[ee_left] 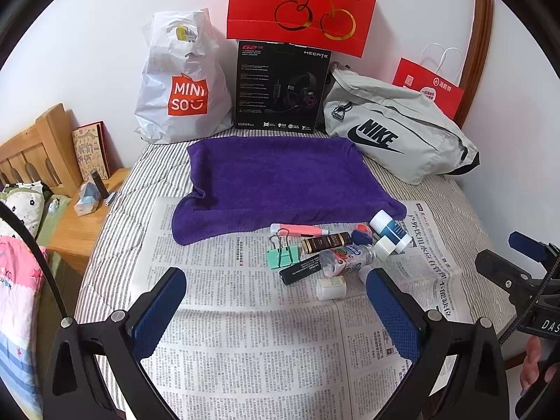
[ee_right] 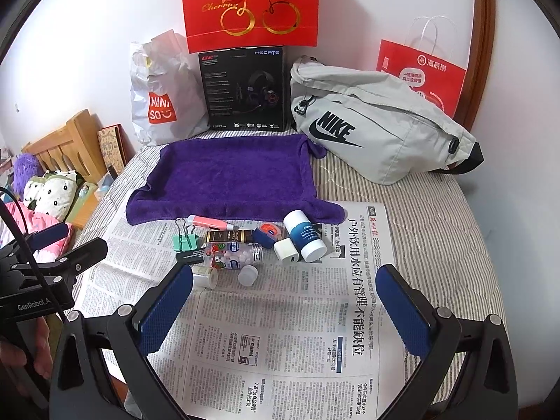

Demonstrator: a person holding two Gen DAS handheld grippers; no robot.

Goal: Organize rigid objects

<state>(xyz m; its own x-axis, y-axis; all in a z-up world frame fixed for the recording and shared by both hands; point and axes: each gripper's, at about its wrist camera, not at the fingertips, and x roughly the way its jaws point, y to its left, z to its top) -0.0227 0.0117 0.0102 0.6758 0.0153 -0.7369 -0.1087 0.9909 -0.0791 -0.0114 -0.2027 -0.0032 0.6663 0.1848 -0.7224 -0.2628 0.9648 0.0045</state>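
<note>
- Grippers: your left gripper [ee_left: 276,288] and right gripper [ee_right: 285,285] both hover over the newspaper [ee_right: 273,332], fingers spread wide, nothing held.
- Location: the small items lie in one tight cluster on the newspaper, just in front of the purple towel [ee_right: 231,178], on the striped bed. The towel is bare and looks the likely place to lay them out.
- Binder clip [ee_left: 282,254]: green, stiff metal, light. Take it across the body, not by the wire handles, which will probably swing.
- Pink pen [ee_left: 299,229]: slim, touching the towel's edge. Likely to roll; pinch it mid-length.
- Candy bottle [ee_right: 232,255]: clear plastic, on its side, cap off, with the white cap [ee_right: 247,274] loose beside it. Smooth and round, so probably slippery, and its contents may spill if tipped mouth-down. Grip the middle and keep it level.
- Blue-and-white tube [ee_right: 305,236]: the largest piece, probably rigid and a little heavier. Close across its width.
- White cube [ee_right: 286,250]: flat faces, probably the easiest hold.
- Brown tube [ee_left: 327,242] and black stick [ee_left: 301,270]: narrow, lying flat and touching their neighbours. Approach from the open side.
- Small white jar [ee_left: 330,288]: nearest your left gripper, on its side and apart from the rest. A fair first pick, judged by clearance.
</note>
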